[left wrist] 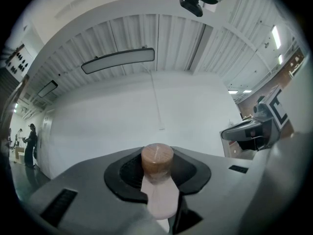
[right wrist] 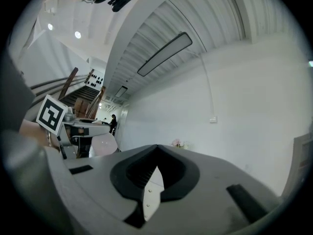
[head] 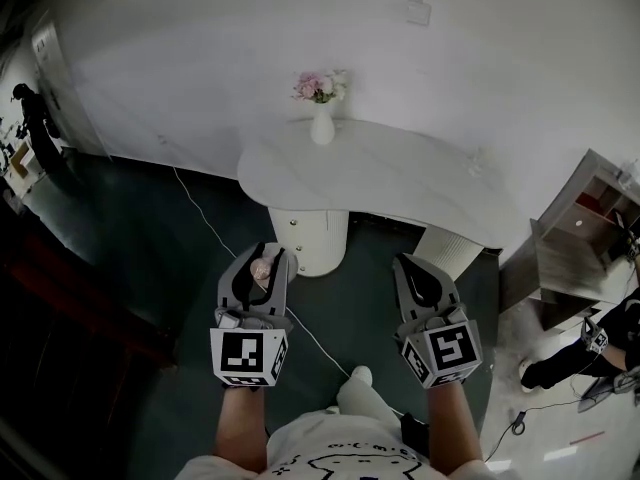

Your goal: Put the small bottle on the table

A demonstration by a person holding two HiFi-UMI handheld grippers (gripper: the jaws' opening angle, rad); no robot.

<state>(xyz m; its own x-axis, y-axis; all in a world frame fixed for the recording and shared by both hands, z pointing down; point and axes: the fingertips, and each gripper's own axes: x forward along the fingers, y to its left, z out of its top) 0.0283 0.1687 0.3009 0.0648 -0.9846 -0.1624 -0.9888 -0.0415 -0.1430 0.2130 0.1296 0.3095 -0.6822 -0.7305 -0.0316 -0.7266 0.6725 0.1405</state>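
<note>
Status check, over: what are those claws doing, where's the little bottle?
Left claw shut on small bottle. Right claw shut, empty. Table ahead, bottle not down. Flower vase at its far edge.

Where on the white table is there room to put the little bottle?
Nearly the whole table top is bare: everything from the vase of flowers rightward to the far right end, and all along the front edge. Only the back left edge, where the vase stands, is taken. The small bottle should fit anywhere else.

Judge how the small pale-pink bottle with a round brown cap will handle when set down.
The small pale-pink bottle looks light: the left gripper carries it alone. Round-capped, it may roll if laid sideways. Slim, it could tip.
</note>
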